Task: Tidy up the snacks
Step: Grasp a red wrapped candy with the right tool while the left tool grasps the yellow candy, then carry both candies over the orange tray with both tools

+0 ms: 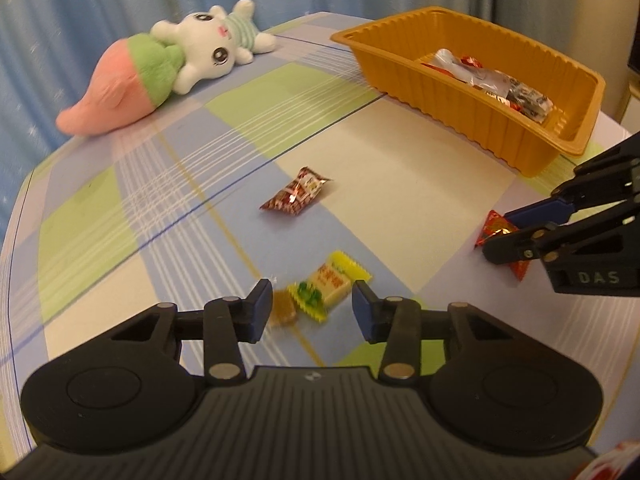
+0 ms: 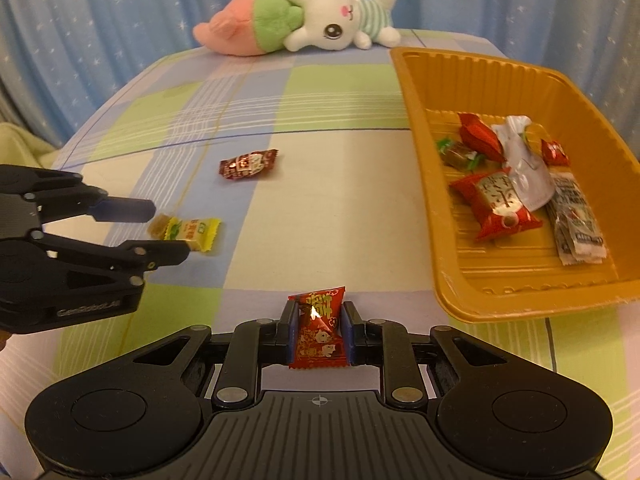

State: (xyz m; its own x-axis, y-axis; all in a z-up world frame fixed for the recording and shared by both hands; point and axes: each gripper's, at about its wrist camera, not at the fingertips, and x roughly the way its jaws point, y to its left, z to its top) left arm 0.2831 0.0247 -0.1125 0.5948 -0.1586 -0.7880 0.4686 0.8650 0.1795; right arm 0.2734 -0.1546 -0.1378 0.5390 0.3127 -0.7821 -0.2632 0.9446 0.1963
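Observation:
My right gripper (image 2: pixel 319 330) is shut on a red wrapped candy (image 2: pixel 318 330) just above the cloth, left of the orange tray (image 2: pixel 452 280); it also shows in the left wrist view (image 1: pixel 500 236) with the red candy (image 1: pixel 494 226). My left gripper (image 1: pixel 310 312) is open around a yellow wrapped candy (image 1: pixel 330 284) with a small brown candy (image 1: pixel 284 308) beside it; it also shows in the right wrist view (image 2: pixel 168 230), straddling the yellow candy (image 2: pixel 192 232). A dark red candy (image 1: pixel 296 196) (image 2: pixel 248 164) lies loose mid-table. The tray (image 1: pixel 460 92) holds several wrapped snacks.
A plush rabbit with a pink carrot (image 1: pixel 160 68) (image 2: pixel 300 24) lies at the table's far edge. The table has a checked blue, green and cream cloth (image 2: pixel 320 208). Blue curtains (image 2: pixel 100 20) hang behind.

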